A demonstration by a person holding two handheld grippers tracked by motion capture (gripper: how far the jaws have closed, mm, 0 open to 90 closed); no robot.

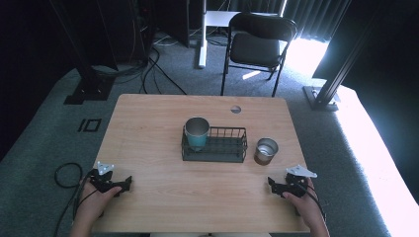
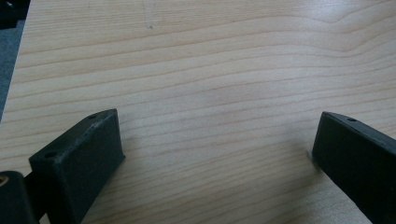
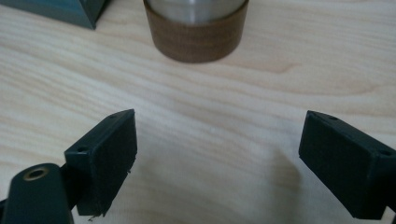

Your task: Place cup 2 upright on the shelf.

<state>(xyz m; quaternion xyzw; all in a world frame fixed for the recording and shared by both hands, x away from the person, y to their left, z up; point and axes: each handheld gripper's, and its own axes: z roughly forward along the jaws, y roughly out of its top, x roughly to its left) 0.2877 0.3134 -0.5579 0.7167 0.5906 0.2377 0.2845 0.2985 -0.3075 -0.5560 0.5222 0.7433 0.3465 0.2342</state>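
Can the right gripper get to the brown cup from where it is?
Probably yes. The right gripper is open, and the brown cup stands right ahead of it on bare table. Nothing lies between them. The wire basket sits beside the cup, not in the way.

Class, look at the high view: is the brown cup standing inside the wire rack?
No, the brown cup stands on the table right of the rack.

I see daylight glare blown out beyond the right gripper; the room behind is dark. Jaw shadows are soft. The cup ahead is slightly blurred.
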